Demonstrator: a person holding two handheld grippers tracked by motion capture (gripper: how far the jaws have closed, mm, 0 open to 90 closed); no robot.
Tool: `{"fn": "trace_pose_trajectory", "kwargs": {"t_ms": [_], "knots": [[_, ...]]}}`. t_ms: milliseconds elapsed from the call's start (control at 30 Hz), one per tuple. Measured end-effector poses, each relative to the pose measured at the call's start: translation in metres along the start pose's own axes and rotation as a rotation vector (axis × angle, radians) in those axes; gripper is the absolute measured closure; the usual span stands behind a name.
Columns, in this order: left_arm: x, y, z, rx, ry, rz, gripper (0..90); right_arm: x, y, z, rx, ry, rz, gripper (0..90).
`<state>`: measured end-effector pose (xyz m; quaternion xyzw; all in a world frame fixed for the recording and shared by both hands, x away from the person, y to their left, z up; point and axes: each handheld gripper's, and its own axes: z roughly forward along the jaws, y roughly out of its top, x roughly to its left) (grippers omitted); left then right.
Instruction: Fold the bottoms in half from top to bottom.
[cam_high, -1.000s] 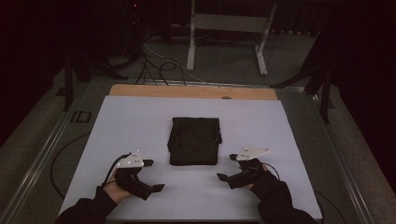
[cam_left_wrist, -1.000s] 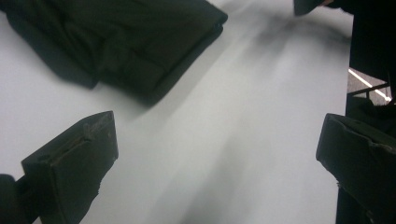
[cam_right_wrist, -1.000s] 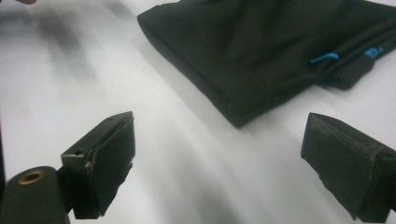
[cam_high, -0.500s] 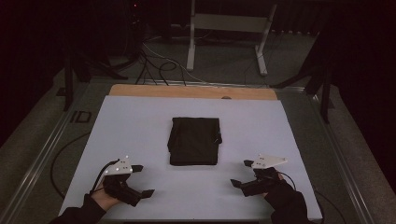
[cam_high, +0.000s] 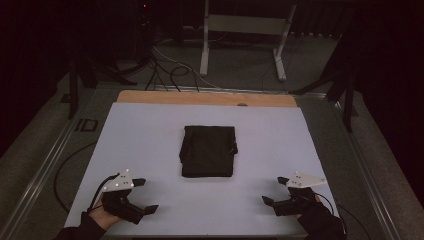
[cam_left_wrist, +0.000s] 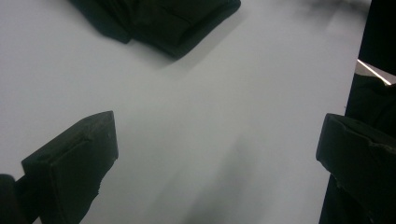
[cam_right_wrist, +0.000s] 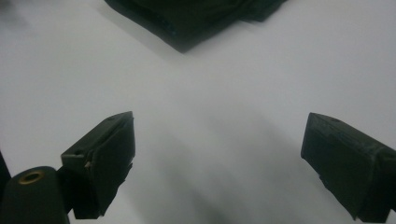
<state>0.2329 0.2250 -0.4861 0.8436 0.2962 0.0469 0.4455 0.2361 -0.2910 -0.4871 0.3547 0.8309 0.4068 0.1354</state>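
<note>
A folded black cloth (cam_high: 208, 150) is lying flat near the middle of the white counter (cam_high: 150, 130), squared up with its edges, with bare surface all around it. A wooden strip (cam_high: 200, 98) is running along the counter's far edge, and beyond it a metal stand (cam_high: 245, 30) and loose cables (cam_high: 170, 70) are sitting on the dark floor. Nothing is lying between the cloth and either tool.

The left tool (cam_high: 142, 196) is resting low at the near left corner of the counter, held in the person's left hand (cam_high: 107, 215); its jaws are standing wide apart with nothing between them. In the left gripper view the left tool (cam_left_wrist: 215, 154) is pointing over empty white surface toward the cloth (cam_left_wrist: 159, 18), which is lying well ahead. The right tool (cam_high: 274, 192) is sitting at the near right corner in a dark-sleeved hand (cam_high: 315, 215), likewise spread wide and gripping nothing; in the right gripper view the right tool (cam_right_wrist: 219, 154) is facing the cloth (cam_right_wrist: 196, 16) across bare counter.

Compared with a second ago, both tools are sitting farther from the cloth, nearer the front edge and wider toward the corners, while the cloth is lying just where it was
</note>
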Motion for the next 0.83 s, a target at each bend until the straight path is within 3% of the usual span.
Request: {"fn": "trace_pose_trajectory", "kwargs": {"t_ms": [300, 833], "knots": [[0.0001, -0.0009, -0.0014, -0.016, 0.008, -0.006, 0.0, -0.0033, -0.0012, -0.002, -0.019, -0.008, 0.015, 10.1], [-0.0029, 0.0006, 0.0058, -0.015, -0.021, -0.002, 0.0, -0.0022, 0.0028, 0.0034, -0.02, -0.006, 0.005, 10.1]]}}
